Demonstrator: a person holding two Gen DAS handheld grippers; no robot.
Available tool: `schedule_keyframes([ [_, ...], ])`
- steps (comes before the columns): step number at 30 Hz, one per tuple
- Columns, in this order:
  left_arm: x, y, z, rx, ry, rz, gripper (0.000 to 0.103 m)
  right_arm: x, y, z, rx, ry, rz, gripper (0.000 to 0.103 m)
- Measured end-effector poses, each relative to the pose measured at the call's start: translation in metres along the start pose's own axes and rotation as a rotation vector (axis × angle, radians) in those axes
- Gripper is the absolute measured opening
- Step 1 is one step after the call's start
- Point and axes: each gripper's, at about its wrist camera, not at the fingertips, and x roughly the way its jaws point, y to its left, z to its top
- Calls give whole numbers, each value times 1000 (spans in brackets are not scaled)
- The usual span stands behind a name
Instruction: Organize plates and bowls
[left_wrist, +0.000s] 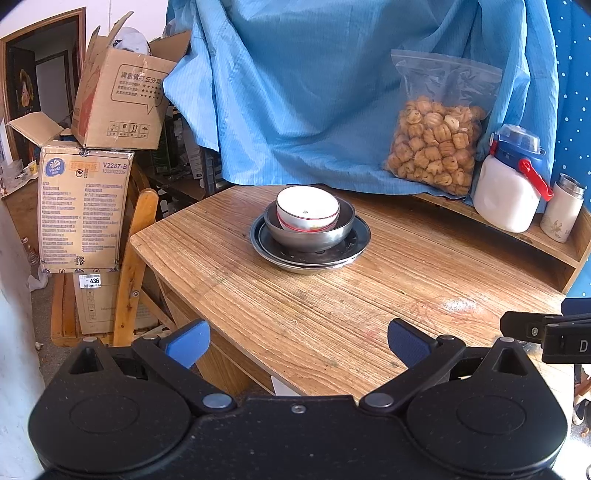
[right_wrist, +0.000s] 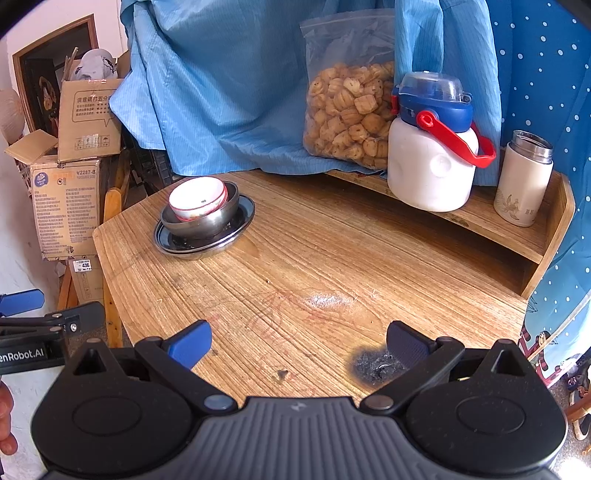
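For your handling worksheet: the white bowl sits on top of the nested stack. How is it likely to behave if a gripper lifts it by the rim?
The white bowl looks like glazed ceramic, so probably stiff, fragile and somewhat slippery. It sits tilted inside the steel bowl, so it may rock or slide when first touched. It likely lifts free, since nothing rests on it.

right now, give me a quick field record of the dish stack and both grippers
stack top: white ceramic bowl with red rim line
stack middle: grey steel bowl, holding the white one
stack base: round steel plates, on the wooden table
left gripper: open, empty, short of the stack
right gripper: open, empty
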Motion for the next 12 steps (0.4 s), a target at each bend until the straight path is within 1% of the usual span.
schedule_keyframes([
  [12,3,1,1,4,-9,-5,102,3,-5,-1,4,2,-1,103],
])
